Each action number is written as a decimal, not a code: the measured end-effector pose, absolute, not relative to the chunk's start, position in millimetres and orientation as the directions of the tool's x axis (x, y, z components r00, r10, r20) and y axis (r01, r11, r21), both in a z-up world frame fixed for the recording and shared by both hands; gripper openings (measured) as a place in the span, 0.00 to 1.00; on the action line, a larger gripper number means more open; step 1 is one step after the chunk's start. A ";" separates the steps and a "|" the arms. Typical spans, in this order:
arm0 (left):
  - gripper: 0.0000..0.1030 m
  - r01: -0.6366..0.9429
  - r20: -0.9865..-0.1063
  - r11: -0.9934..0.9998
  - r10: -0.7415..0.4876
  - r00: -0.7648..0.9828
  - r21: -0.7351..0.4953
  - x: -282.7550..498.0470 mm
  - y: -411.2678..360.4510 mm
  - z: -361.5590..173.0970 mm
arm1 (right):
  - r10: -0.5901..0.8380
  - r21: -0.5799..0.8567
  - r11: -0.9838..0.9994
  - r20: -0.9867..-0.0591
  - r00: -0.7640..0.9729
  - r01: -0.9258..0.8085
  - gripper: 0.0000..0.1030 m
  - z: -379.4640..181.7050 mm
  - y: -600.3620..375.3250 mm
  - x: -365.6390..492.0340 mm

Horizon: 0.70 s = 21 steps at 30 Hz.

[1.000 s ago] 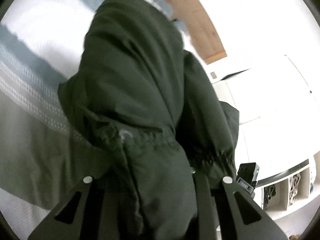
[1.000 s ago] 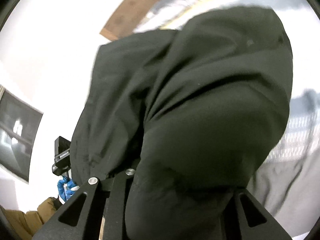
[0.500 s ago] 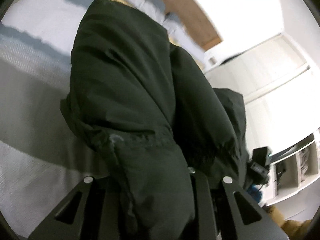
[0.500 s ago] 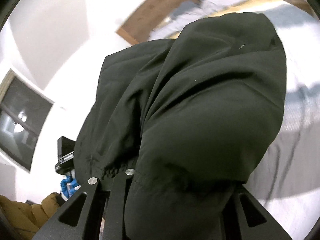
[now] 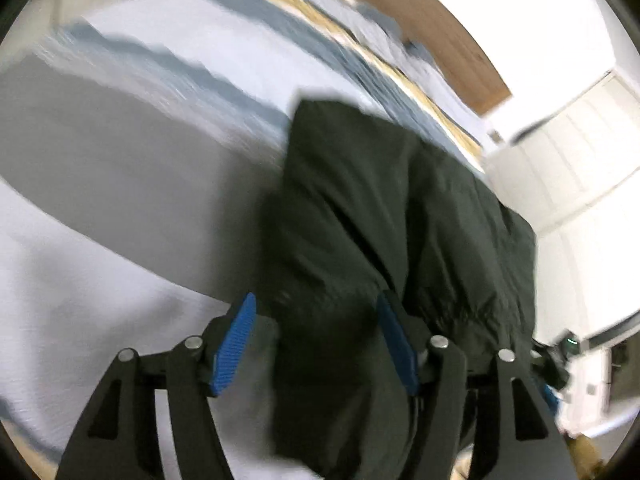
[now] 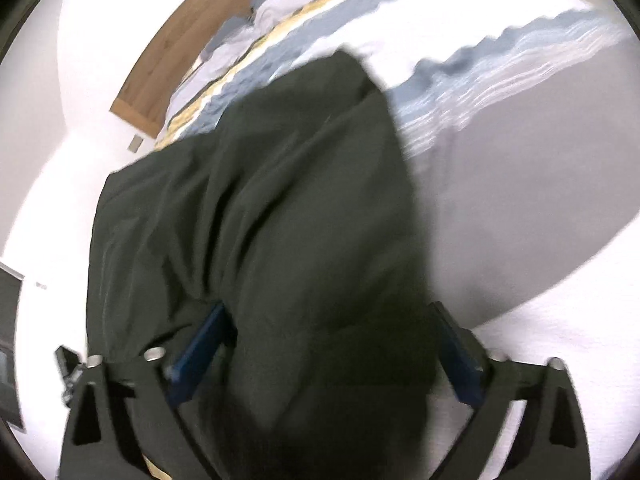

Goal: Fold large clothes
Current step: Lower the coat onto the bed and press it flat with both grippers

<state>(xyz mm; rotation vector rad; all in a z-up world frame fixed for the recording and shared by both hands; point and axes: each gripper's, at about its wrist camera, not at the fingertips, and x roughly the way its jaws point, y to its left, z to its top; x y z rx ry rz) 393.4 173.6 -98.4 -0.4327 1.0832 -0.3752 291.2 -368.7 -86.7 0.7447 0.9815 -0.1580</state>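
Step in hand: we judge this to be the release after laying the dark garment down on the bed; both tools are letting go of its near end.
Left tool: its jaws have just been opening and now stand about half apart; the near edge of the garment lies between the blue pads, bunched toward the right one, and neither pad presses on it, so nothing is held.
Right tool: its jaws have just been opening and now stand wide; a thick fold of the garment sits between them, loose, not gripped.
Garment position: it lies lengthwise from the tools away toward the headboard, in two long lobes side by side, its far end on the striped bedding.
Doing it well: we should draw both tools back toward us, low and straight, with the jaws wide so that no pad snags the cloth and drags the layers apart; both views are blurred, so we cannot tell how flat the near hem lies.
Edges: the right side of the garment appears close to the side of the bed in the left view, with white cupboard doors beyond it.
Open room: plain bedding is bare to the left of the garment, and that is where the next fold has room.
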 end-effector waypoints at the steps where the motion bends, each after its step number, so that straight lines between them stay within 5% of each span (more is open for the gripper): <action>1: 0.60 0.087 -0.761 0.867 -0.476 0.442 -0.491 387.8 174.8 -83.7 | 0.169 0.474 0.758 -0.806 0.567 0.448 0.98 -81.3 -391.1 269.4; 5: 0.60 0.155 -0.750 0.899 -0.428 0.505 -0.408 368.6 137.1 -22.2 | 0.000 0.289 0.861 -0.823 0.568 0.419 0.98 -35.0 -400.0 249.3; 12: 0.60 0.265 -0.735 0.922 -0.386 0.558 -0.283 335.3 49.0 -1.2 | 0.067 0.236 0.954 -0.769 0.636 0.186 0.98 10.7 -321.3 242.9; 21: 0.69 0.360 -0.748 0.925 -0.325 0.578 -0.124 395.6 -57.9 -16.9 | 0.052 0.127 0.989 -0.764 0.643 0.072 0.98 -17.2 -218.9 309.4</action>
